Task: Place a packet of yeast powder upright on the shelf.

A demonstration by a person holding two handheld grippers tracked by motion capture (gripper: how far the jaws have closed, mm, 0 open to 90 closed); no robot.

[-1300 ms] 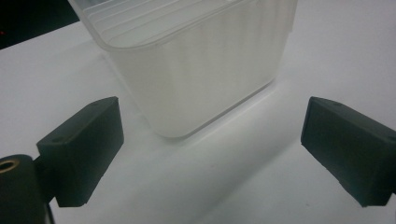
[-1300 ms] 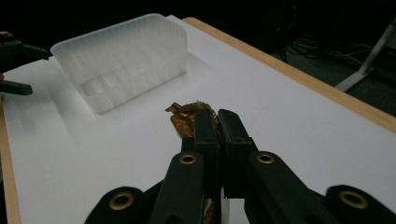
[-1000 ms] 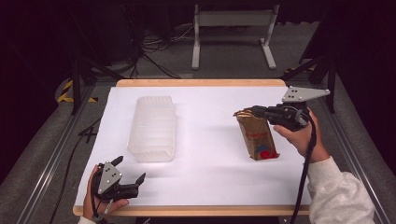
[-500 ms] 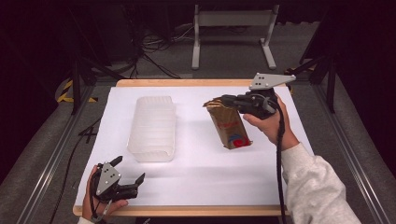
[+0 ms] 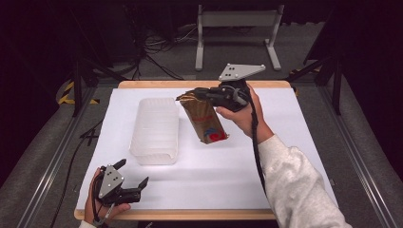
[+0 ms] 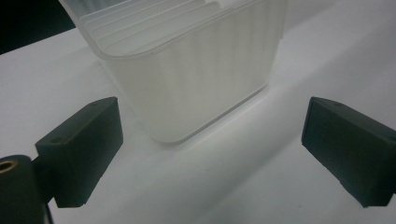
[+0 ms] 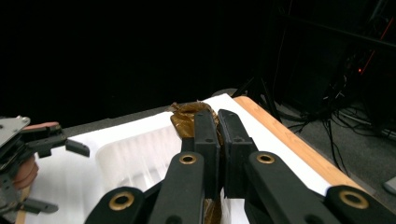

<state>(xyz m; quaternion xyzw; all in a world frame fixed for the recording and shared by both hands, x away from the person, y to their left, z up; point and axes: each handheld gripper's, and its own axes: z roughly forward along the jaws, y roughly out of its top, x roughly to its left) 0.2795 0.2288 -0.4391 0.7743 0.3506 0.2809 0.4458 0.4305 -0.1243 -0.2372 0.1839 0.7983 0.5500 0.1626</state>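
Observation:
A brown packet (image 5: 204, 118) with red print hangs tilted above the middle of the white table, held by its crumpled top edge (image 7: 187, 116). My right gripper (image 5: 190, 96) is shut on that top edge, just right of a clear ribbed plastic container (image 5: 154, 130). In the right gripper view the jaws are pressed together over the packet, with the container (image 7: 135, 158) below and to the left. My left gripper (image 5: 133, 178) rests near the table's front left corner, open, nothing between its jaws. Its view faces the container's near end (image 6: 191, 88) a short way ahead.
The white table (image 5: 294, 123) has a wooden rim (image 5: 199, 214) along front and back. A metal stand (image 5: 237, 28) and cables lie on the floor behind. Rails run along both sides of the table.
My right gripper has carried the brown packet leftward and higher, from the table's right side to beside the container. The left gripper has stayed put.

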